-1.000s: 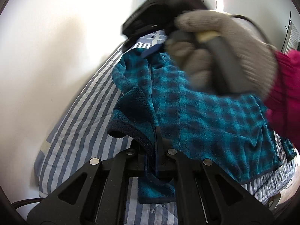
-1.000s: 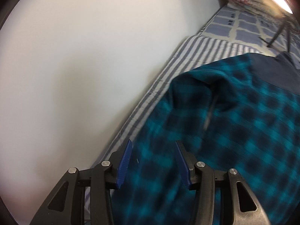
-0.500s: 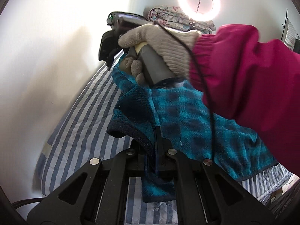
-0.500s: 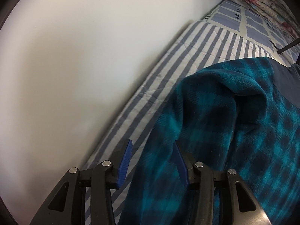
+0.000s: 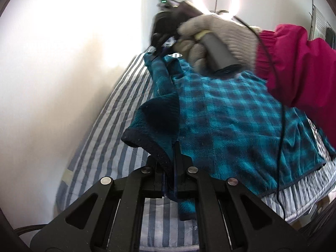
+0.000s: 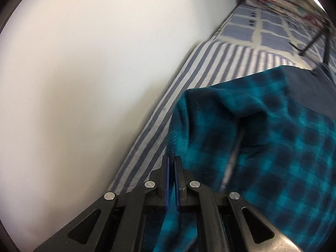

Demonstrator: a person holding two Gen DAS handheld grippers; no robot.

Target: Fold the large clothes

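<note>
Two grippers work one large garment on a bed [image 5: 117,113] whose striped sheet runs along a white wall [image 5: 63,63]. Largest item: the teal plaid fleece [image 5: 241,126], spread across the bed with its long axis parallel to the wall-side edge; its dark-trimmed hem faces the near end, and its upper part points toward the far end, where a checked pillow [image 6: 262,27] and a ring light [image 5: 216,0] stand. Next: the wall-side border of the fleece, raised off the sheet into a ridge. The left gripper [image 5: 170,168] is clenched on the near corner of that border, as it was a second ago. The right gripper [image 6: 172,168], held by a gloved hand [image 5: 214,40] in a magenta sleeve [image 5: 294,67], has just been closing; its jaws, apart half a second ago, now pinch the same border farther along, with cloth between the blue pads [image 6: 167,176]. Judgement: with both points of one long edge secured, the fleece appears ready to be carried over, away from the wall, for a lengthwise fold.
</note>
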